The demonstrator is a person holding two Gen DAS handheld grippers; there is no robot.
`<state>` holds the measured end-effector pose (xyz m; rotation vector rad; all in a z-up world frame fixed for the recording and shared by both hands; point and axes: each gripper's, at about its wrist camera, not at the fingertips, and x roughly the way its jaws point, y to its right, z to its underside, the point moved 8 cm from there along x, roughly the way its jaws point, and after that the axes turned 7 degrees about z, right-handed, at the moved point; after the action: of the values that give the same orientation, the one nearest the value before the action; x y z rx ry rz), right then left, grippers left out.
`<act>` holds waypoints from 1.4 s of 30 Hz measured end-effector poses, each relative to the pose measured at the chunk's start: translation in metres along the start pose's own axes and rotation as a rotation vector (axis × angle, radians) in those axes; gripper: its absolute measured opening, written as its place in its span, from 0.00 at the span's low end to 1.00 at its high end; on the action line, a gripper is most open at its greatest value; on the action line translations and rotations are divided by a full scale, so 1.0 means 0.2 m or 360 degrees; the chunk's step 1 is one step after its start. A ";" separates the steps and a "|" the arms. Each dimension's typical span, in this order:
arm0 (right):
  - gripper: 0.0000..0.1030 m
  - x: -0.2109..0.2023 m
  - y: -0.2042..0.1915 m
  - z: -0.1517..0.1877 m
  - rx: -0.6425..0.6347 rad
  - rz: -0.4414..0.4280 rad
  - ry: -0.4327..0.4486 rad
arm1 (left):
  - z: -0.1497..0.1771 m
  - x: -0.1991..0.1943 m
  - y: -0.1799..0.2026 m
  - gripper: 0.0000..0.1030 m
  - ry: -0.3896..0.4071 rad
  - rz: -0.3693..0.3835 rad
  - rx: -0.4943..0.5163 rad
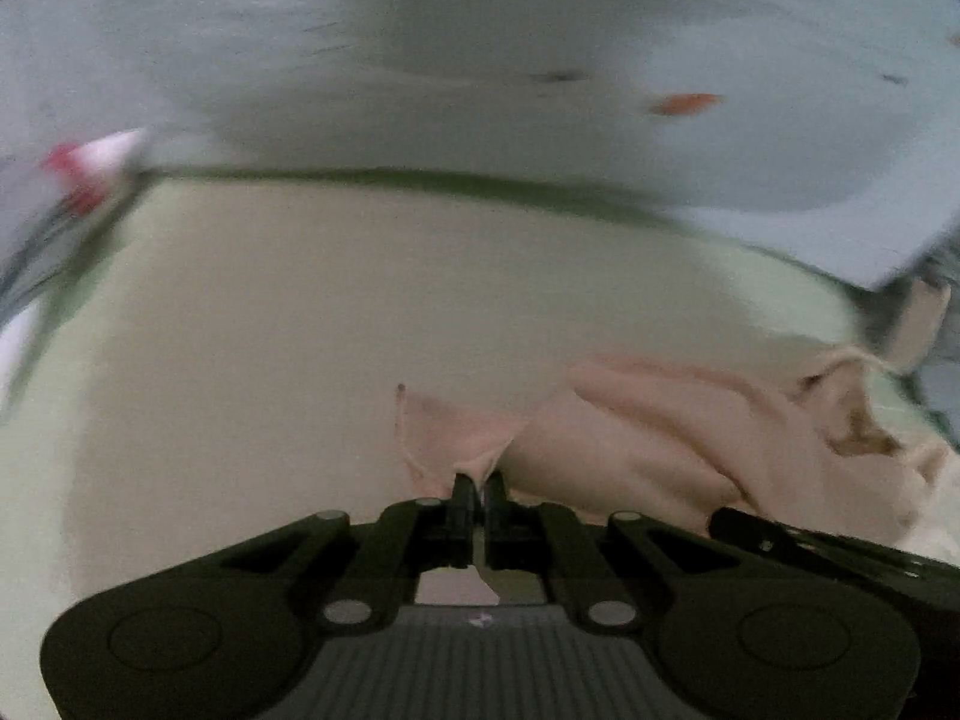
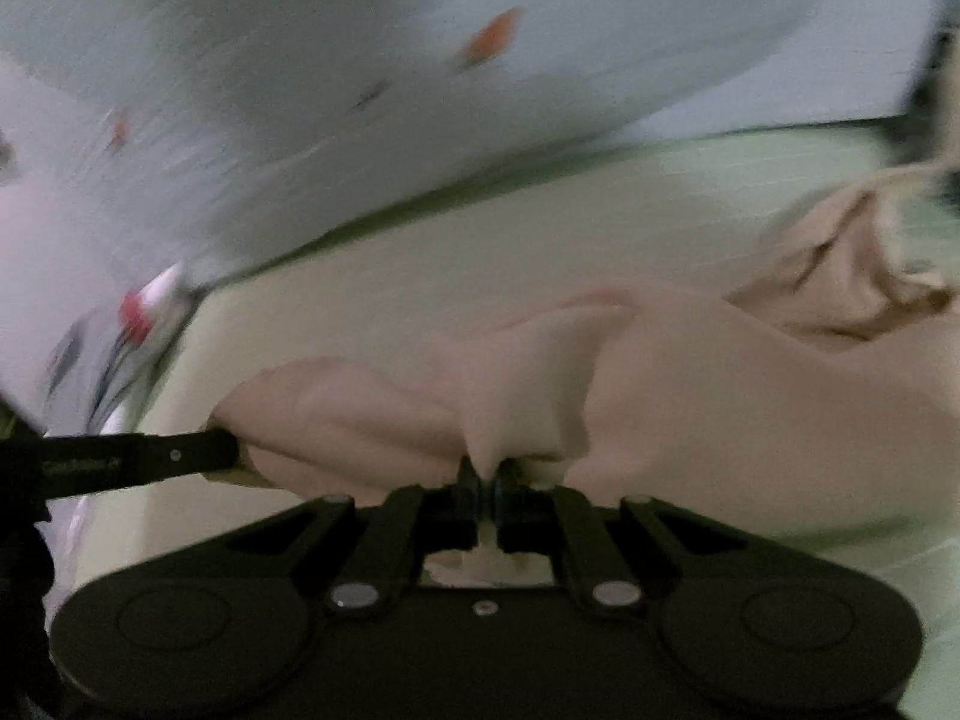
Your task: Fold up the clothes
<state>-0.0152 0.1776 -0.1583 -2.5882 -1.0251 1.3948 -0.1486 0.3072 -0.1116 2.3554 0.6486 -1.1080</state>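
1. A pale green bench (image 1: 300, 330) is being shown in both wrist views, its far edge bordered by a light blue-grey floor (image 1: 480, 60) dotted with small orange marks (image 1: 684, 103); both frames are being smeared by motion blur.
2. A white and red object (image 1: 90, 168) is being seen at about 9 o'clock in the left wrist view, at the bench's far corner; it is too blurred to be identified.
3. A pale pink garment (image 1: 630, 438) is being held bunched above the bench, spreading from the centre toward 3 o'clock in the left wrist view and filling the centre and 3 o'clock side of the right wrist view.
4. An edge of the garment is being pinched by the left claw (image 1: 478, 483), whose fingers are being pressed together on the fabric at 6 o'clock of its own view.
5. A fold of the same garment is being clamped by the right claw (image 2: 487, 477), with cloth being gathered into a peak just above the closed fingers.
6. The left claw is also being seen at 9 o'clock in the right wrist view, its tip touching the garment's left end.
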 end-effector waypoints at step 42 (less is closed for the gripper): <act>0.31 -0.33 1.16 0.22 0.0250 0.0926 -0.0112 | 0.28 0.16 0.11 0.52 -0.0190 -0.0203 -0.0161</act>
<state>0.0503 -0.0520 -0.2106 -2.8497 -0.1366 1.5892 -0.1506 0.2650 -0.1645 2.1698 0.8007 -1.2303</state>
